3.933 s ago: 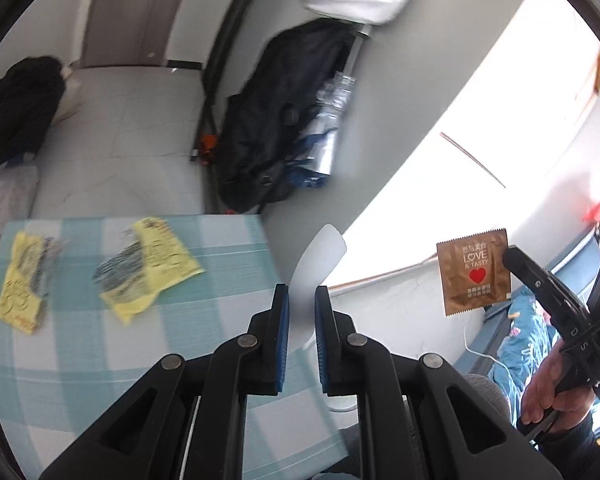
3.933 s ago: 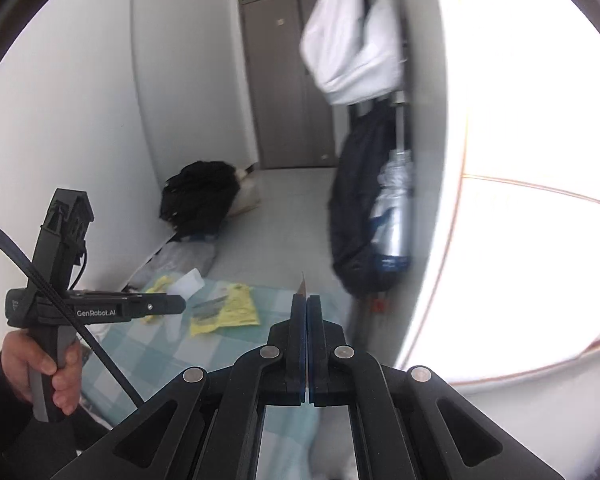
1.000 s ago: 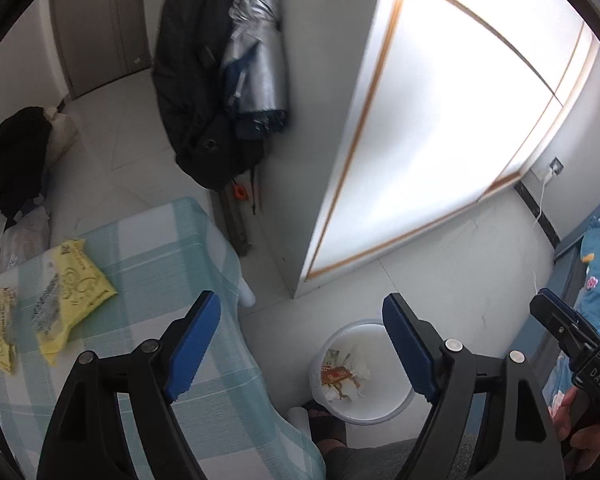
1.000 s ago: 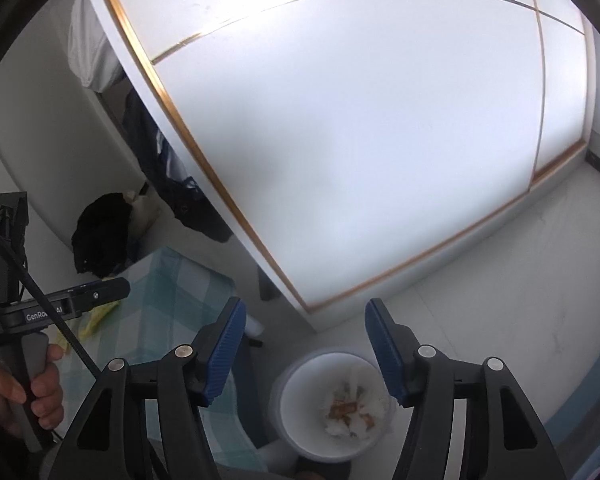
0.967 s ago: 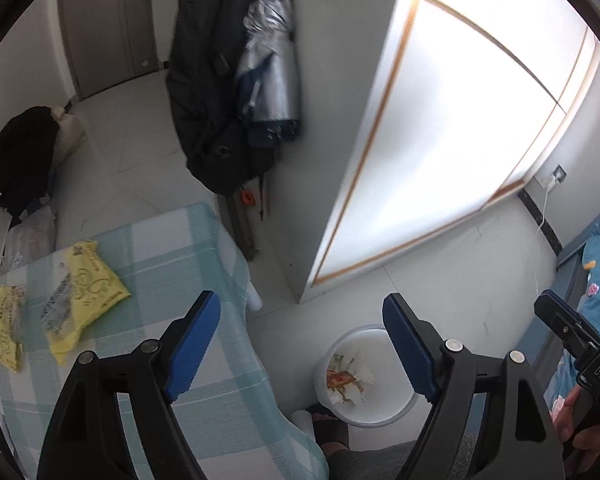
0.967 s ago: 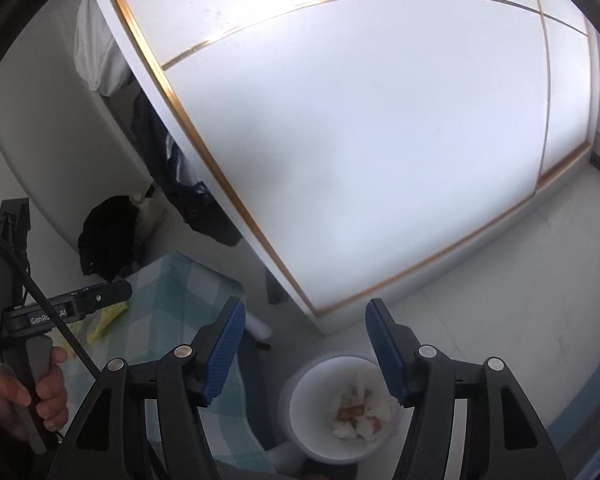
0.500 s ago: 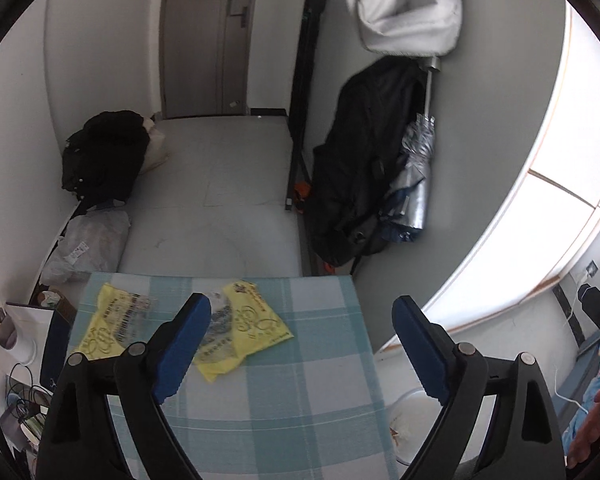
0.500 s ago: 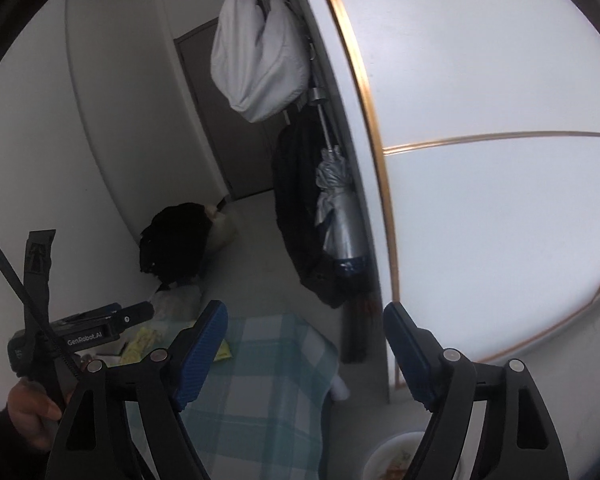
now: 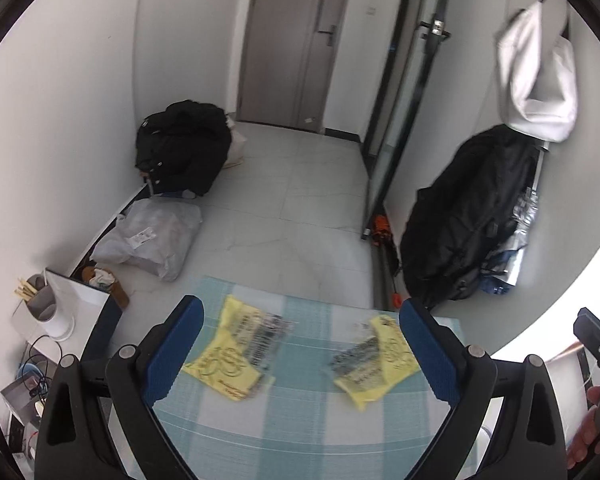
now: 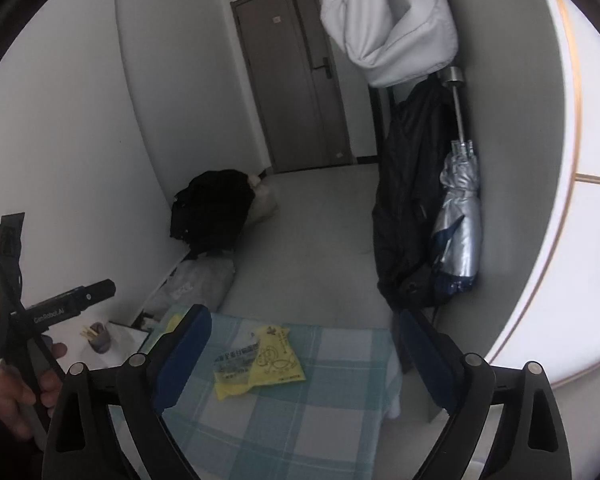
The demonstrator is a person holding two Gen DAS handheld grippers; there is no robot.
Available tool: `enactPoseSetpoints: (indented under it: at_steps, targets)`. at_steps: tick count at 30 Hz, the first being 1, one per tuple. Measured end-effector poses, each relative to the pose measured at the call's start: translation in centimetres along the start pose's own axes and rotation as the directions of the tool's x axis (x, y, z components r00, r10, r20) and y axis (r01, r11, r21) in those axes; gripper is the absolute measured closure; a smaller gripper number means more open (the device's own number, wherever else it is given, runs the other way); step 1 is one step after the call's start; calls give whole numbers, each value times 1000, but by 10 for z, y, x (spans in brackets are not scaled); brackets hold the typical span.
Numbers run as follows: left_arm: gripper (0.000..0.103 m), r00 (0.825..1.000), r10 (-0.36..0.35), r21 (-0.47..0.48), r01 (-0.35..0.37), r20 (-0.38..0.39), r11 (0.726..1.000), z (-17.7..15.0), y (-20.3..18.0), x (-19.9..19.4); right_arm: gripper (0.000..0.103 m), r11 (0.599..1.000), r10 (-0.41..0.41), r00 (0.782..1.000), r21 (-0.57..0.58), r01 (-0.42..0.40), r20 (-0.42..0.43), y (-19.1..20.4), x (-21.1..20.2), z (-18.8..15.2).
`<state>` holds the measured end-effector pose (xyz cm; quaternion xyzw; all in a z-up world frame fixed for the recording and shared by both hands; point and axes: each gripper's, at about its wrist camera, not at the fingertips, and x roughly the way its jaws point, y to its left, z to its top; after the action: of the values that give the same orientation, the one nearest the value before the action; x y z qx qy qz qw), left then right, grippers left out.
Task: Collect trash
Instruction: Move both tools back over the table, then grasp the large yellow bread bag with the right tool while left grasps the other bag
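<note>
Yellow trash: two flat yellow plastic wrappers with dark print lie on the bench with the teal-and-white checked cloth (image 9: 300,432); nothing else on the cloth reads as trash.
First yellow plastic wrapper (image 9: 236,356): toward the far left part of the bench, near its far edge.
Second yellow plastic wrapper (image 9: 374,360): toward the far right corner, apart from the first.
Left gripper (image 9: 298,350): blue-padded fingers spread wide, empty, held above the bench; both wrappers show between its fingers, the first nearer the left finger.
Right gripper (image 10: 304,354): also spread wide and empty; the second wrapper sits between its fingers, below and ahead.
Contact: none; neither gripper touches a wrapper.
Risk 1: thin film lying flat may slide on the cloth instead of lifting, if the fingers close without catching an edge.
Risk 2: the pads may pinch the cloth along with the film and drag it.
Risk 3: second wrapper sits near the bench edge; a push could tip it onto the floor.
</note>
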<state>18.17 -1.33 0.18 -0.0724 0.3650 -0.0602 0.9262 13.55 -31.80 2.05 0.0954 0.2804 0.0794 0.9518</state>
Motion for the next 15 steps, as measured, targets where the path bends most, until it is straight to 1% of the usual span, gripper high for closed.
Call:
enactPoseSetpoints:
  at_steps: [4,8,10,12,15]
  targets:
    - [6,1000,14,-58,-16,-28,998,-2,29,18,7,999,16,998,-44,-18,-61,21,37,-4]
    - [6,999,14,-100,-18,-41,995,-1,55,24,7,996,30,990,-83,-42,-136,37,78,-9]
    - [6,998,23,-113,-29,-50,993,-1,65,26,7,993,36,983,-105,-56,-179,43,98,-13]
    - [6,998,16,-130,-24,-65,991,0,74,28,7,990,39,973,-124,-69,-227,46,121,-18]
    - [6,997,17,-159,-29,-80,987,1,86,31,7,985,47,954,-143,-93,-295,47,155,-27]
